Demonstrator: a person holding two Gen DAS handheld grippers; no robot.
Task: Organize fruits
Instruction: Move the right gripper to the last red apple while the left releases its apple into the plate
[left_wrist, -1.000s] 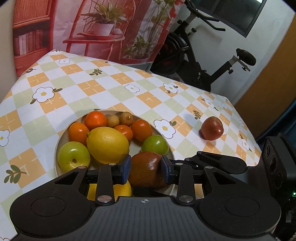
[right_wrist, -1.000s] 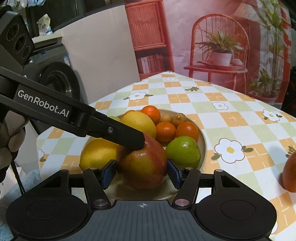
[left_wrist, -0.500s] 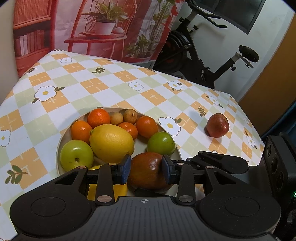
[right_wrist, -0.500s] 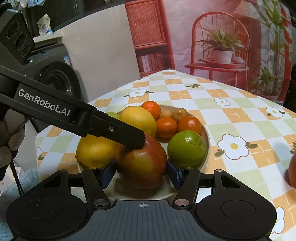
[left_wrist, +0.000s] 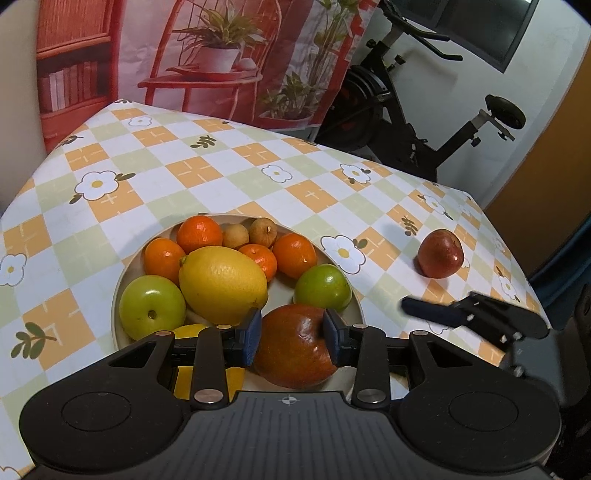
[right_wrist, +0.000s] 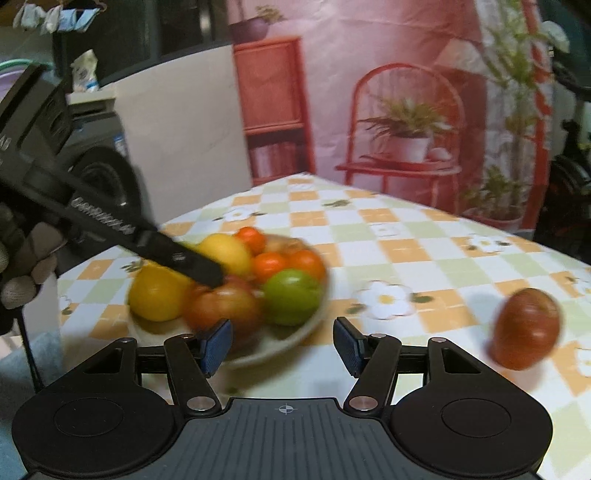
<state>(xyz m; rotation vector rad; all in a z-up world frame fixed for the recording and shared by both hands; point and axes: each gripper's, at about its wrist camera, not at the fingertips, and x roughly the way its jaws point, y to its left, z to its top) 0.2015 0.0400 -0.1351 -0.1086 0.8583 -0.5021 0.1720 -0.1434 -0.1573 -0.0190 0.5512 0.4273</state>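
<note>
Two red apples are seen on the table covered with a checked flower-print cloth (left_wrist: 207, 173). At the left part of the cloth, a round beige plate (left_wrist: 123, 266) is filled with fruit: a green apple (left_wrist: 152, 307) at its left rim, a big yellow lemon (left_wrist: 222, 284) beside it, small orange mandarins (left_wrist: 198, 233) and brown longans (left_wrist: 262, 231) at the far rim, and a second green apple (left_wrist: 323, 286) at the right rim. At the near rim of the plate, the first red-and-yellow apple (left_wrist: 293, 345) is gripped between the blue pads of the left gripper (left_wrist: 291, 336), which are pressed on its two sides. Further right, the right gripper (right_wrist: 282, 344) is held with its jaws open and nothing between them, its view blurred. Near the right edge of the table, the second dark red apple (left_wrist: 440, 253) is lying alone on the cloth, well apart from the plate.
</note>
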